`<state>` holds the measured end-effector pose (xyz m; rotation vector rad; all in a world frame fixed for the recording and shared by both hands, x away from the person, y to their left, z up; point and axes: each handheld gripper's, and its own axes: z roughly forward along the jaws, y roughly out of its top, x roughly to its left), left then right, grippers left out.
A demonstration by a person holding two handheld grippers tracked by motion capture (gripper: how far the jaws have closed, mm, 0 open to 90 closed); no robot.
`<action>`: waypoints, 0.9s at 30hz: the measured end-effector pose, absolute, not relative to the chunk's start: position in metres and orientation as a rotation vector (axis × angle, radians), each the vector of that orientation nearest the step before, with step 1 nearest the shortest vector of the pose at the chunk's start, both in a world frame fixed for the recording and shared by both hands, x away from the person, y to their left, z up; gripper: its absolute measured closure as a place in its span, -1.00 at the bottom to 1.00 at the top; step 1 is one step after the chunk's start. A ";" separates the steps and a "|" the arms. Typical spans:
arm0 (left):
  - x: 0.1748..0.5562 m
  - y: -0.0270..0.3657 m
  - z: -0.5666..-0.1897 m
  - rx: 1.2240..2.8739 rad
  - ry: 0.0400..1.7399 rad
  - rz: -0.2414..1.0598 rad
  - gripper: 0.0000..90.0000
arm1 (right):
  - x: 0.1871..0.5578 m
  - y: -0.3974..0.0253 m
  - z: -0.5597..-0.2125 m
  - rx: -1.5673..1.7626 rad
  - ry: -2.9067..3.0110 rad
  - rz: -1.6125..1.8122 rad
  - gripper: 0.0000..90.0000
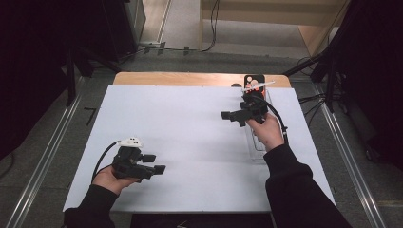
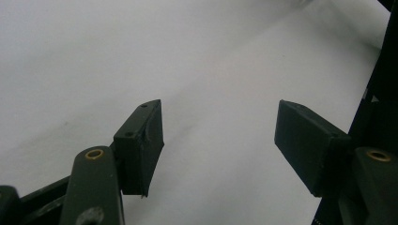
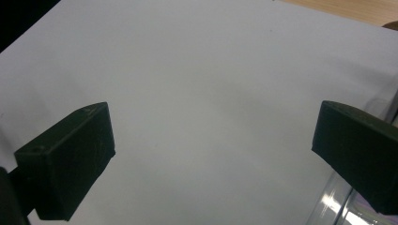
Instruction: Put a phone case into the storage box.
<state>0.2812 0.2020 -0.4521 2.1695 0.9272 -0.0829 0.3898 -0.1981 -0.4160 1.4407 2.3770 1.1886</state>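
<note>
Lying over the wooden table (image 1: 190, 78), a white sheet (image 1: 190, 137) is being used as the work surface, and both grippers are being held above it. The left gripper (image 1: 154, 164) is being kept near the front left part of the sheet by the left hand (image 1: 111, 178), with its jaws pointing to the right. In the left gripper view, its jaws are being held wide apart and nothing is being gripped between them; bare white sheet is being seen in the gap.

The right gripper (image 1: 233, 116) is being held by the right hand (image 1: 268, 130) at the far right part of the sheet, just beside a clear container (image 1: 259, 152), which is being partly covered by the hand. Its jaws are also being held wide apart, with nothing between them. In the right gripper view, the clear rim of the container (image 3: 342, 206) is being seen at the lower right, close under one jaw. Behind this gripper, at the far edge of the table, a black object with orange marks (image 1: 254, 81) is being seen, and what it is cannot be told.
</note>
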 end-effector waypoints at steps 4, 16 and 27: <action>0.282 0.203 -0.451 2.168 0.921 -0.085 -0.26 | 0.379 -0.200 -0.415 1.429 2.378 1.214 -0.72; 0.283 0.204 -0.451 2.163 0.920 -0.093 -0.26 | 0.349 -0.200 -0.424 1.397 2.473 1.162 -0.72; 0.282 0.205 -0.449 2.151 0.915 -0.104 -0.26 | 0.326 -0.197 -0.429 1.328 2.566 1.184 -0.70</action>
